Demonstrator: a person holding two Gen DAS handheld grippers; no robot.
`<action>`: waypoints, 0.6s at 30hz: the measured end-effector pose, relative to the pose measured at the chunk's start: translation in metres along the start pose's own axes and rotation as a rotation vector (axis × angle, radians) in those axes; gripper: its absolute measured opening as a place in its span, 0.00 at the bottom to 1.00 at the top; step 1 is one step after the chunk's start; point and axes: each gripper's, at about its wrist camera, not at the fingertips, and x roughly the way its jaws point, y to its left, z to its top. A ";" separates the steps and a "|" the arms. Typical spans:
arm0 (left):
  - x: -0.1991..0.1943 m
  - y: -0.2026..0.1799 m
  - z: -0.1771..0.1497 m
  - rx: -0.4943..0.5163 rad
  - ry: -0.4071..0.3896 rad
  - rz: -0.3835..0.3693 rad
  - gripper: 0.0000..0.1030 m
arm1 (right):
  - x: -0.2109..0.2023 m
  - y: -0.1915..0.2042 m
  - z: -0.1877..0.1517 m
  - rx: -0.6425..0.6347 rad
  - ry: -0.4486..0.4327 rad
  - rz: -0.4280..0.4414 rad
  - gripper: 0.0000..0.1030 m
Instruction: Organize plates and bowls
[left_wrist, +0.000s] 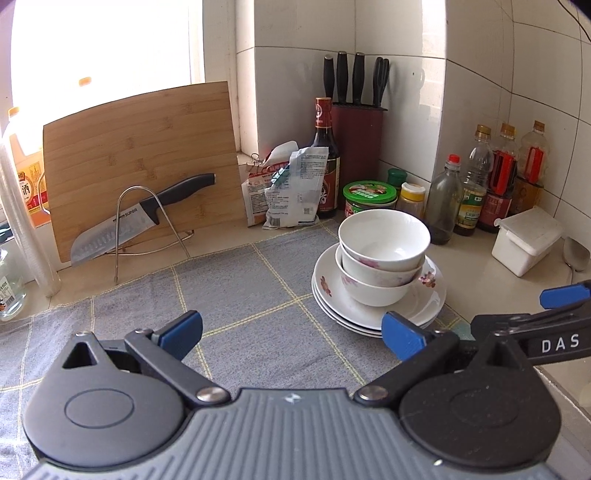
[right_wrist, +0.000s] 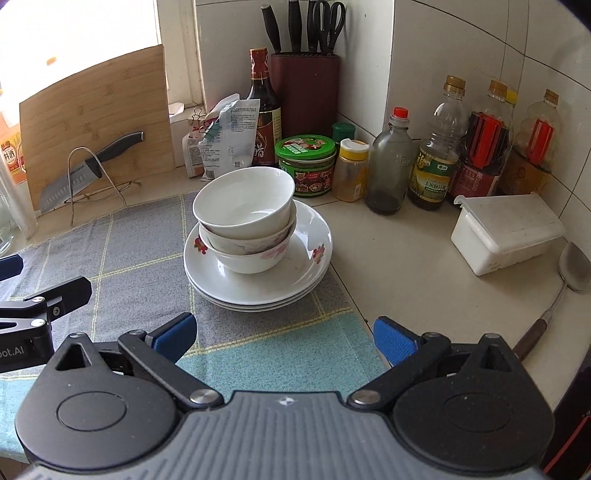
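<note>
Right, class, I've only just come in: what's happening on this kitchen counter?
A person holds two handheld grippers over a grey checked cloth. Both the left gripper and the right gripper are open and hold nothing. Ahead of them, two white floral bowls sit nested on a stack of white floral plates. Neither gripper touches the dishes.

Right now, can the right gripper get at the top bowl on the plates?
Probably yes. The right gripper is open and points at the top bowl, with only bare cloth between; the left gripper sits off to the side.
</note>
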 end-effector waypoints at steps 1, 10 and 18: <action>0.000 0.000 0.000 0.001 0.003 0.006 0.99 | -0.001 0.001 0.000 0.000 -0.002 0.002 1.00; 0.001 -0.004 0.002 0.028 0.001 0.012 0.99 | -0.006 0.004 0.002 -0.012 -0.019 0.010 1.00; 0.001 -0.009 0.004 0.039 0.002 0.005 0.99 | -0.006 0.000 0.003 -0.008 -0.019 0.011 1.00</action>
